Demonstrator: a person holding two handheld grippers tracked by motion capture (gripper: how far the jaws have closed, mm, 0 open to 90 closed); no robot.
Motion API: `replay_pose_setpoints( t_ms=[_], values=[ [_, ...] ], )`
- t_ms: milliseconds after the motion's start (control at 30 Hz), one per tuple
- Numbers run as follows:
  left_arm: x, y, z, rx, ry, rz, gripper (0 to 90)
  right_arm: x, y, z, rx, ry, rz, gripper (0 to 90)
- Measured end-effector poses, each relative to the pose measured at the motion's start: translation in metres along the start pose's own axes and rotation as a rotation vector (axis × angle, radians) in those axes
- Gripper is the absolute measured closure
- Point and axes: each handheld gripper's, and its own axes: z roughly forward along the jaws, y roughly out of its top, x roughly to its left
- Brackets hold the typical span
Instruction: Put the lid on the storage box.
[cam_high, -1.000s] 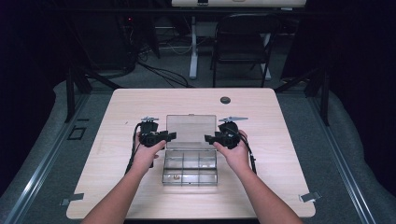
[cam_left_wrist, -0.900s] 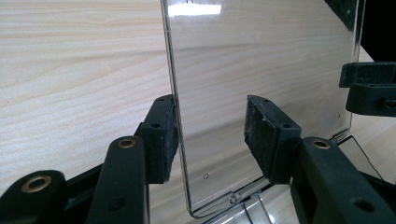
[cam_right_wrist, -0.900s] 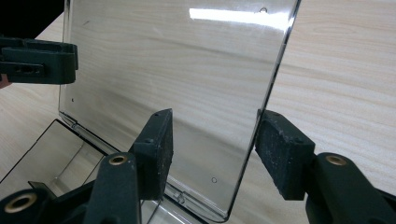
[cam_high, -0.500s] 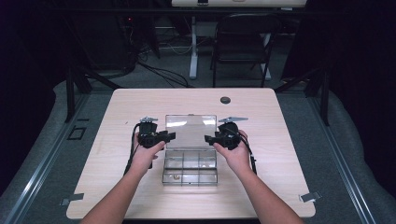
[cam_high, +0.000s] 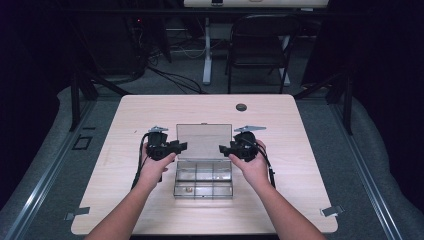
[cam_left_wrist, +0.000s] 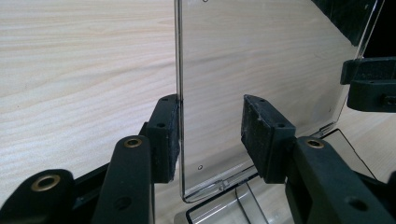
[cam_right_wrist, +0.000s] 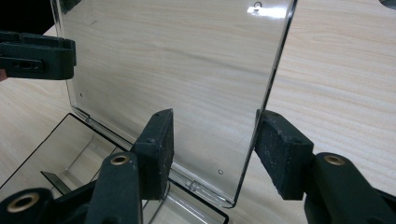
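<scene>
A clear plastic compartment box (cam_high: 203, 178) lies on the table with its lid (cam_high: 204, 141) standing upright. My left gripper (cam_high: 181, 146) straddles the lid's left edge (cam_left_wrist: 179, 70). Its jaws have just been closing; one pad (cam_left_wrist: 169, 135) lies against the lid and the other stands off, so it is open. My right gripper (cam_high: 224, 148) straddles the lid's right edge (cam_right_wrist: 275, 70), open, with both pads clear of the lid (cam_right_wrist: 173, 60). Each gripper view also shows the other gripper across the lid (cam_left_wrist: 371, 88) (cam_right_wrist: 37, 53).
The light wooden table (cam_high: 300, 200) carries a small black round thing (cam_high: 241, 107) near its far edge. A small brownish item (cam_high: 188, 189) lies in a front compartment of the box. A dark chair (cam_high: 260, 50) stands beyond the table.
</scene>
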Motion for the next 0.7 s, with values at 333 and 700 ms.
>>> replay_pose_setpoints(
  t_ms=[333, 700],
  values=[
    [-0.002, -0.002, -0.004, -0.01, -0.007, 0.016, 57.0, 0.002, -0.001, -0.005, -0.008, 0.012, -0.009, 47.5],
    [-0.004, -0.005, -0.011, -0.026, -0.026, 0.043, 55.2, 0.007, -0.003, -0.013, -0.016, 0.018, -0.034, 46.8]
  ],
)
